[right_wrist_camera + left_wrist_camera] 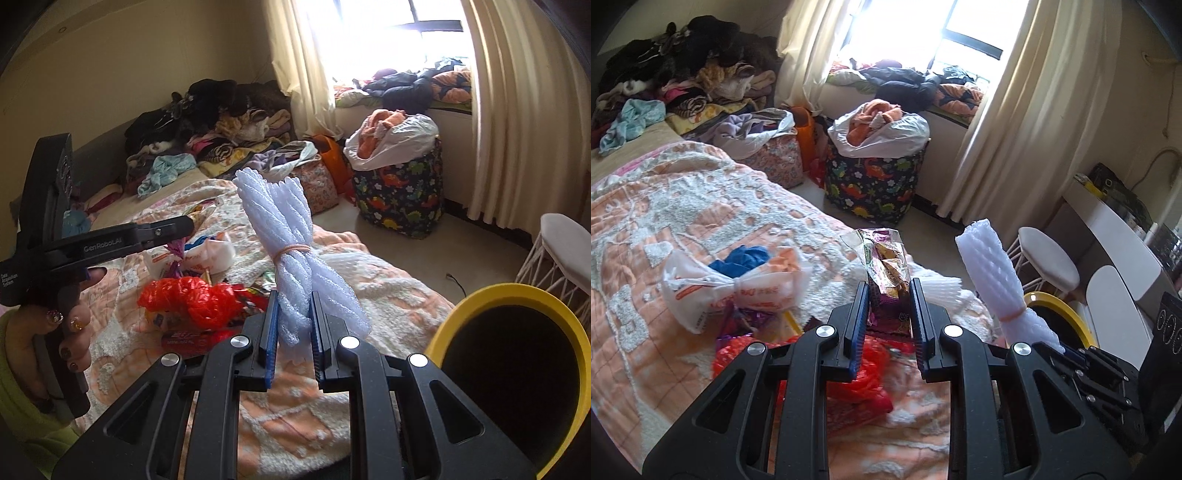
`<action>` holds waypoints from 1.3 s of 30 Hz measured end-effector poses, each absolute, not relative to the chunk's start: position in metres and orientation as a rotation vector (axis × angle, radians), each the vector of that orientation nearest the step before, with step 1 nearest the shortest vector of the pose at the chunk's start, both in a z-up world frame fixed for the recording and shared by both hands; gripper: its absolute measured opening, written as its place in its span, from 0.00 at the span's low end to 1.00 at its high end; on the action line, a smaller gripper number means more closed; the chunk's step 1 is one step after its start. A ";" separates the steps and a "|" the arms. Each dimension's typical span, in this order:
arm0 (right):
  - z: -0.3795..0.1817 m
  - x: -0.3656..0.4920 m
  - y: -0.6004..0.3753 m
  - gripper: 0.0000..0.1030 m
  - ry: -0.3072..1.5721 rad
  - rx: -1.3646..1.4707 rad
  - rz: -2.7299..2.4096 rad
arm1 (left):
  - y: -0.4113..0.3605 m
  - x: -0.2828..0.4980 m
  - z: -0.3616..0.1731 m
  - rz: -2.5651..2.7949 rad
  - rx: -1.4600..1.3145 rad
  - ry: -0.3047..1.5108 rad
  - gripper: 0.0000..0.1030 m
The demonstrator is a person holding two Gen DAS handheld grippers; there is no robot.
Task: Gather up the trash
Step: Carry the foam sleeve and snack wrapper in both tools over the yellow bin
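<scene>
Clamped between the left gripper's (889, 295) blue pads, a purple snack wrapper (886, 266) stands above the bed (646, 221); the right gripper (294, 314) pinches a white foam-net bundle (286, 236) beside the yellow-rimmed bin (513, 295), while red plastic (195, 299) and a knotted white bag (735, 288) lie on the blanket

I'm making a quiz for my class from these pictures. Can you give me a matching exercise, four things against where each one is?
Things:
1. snack wrapper
2. white foam bundle
3. red plastic bag
4. yellow-rimmed bin

Places:
A. lying on the bed
B. between the right gripper's fingers
C. beside the bed, at the right
D. between the left gripper's fingers

Pairs: 1-D, 2-B, 3-A, 4-C
</scene>
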State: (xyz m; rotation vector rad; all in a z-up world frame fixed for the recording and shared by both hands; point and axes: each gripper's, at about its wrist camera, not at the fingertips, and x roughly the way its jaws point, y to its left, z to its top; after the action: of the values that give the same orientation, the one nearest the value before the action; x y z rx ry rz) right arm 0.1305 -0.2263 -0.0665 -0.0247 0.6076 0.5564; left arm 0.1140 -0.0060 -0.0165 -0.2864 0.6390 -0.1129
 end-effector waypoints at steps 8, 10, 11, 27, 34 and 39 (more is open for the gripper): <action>-0.069 0.122 -0.271 0.15 0.604 0.042 0.481 | -0.044 0.114 -0.013 -0.178 -0.250 0.641 0.15; -0.068 0.121 -0.281 0.15 0.605 0.055 0.463 | -0.054 0.114 -0.012 -0.194 -0.241 0.641 0.15; -0.068 0.122 -0.286 0.15 0.606 0.061 0.454 | -0.059 0.114 -0.012 -0.204 -0.237 0.642 0.15; -0.073 0.120 -0.367 0.15 0.627 0.197 0.279 | -0.135 0.119 -0.018 -0.339 -0.168 0.676 0.16; -0.087 0.120 -0.395 0.15 0.661 0.234 0.219 | -0.168 0.123 -0.026 -0.403 -0.136 0.697 0.16; -0.095 0.123 -0.412 0.15 0.675 0.250 0.188 | -0.192 0.125 -0.036 -0.457 -0.108 0.719 0.16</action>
State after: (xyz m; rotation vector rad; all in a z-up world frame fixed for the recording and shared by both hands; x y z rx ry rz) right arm 0.1227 -0.4119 -0.0948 0.2495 0.6746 0.1882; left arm 0.1255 -0.1922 -0.0363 -0.1076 0.7188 -0.4568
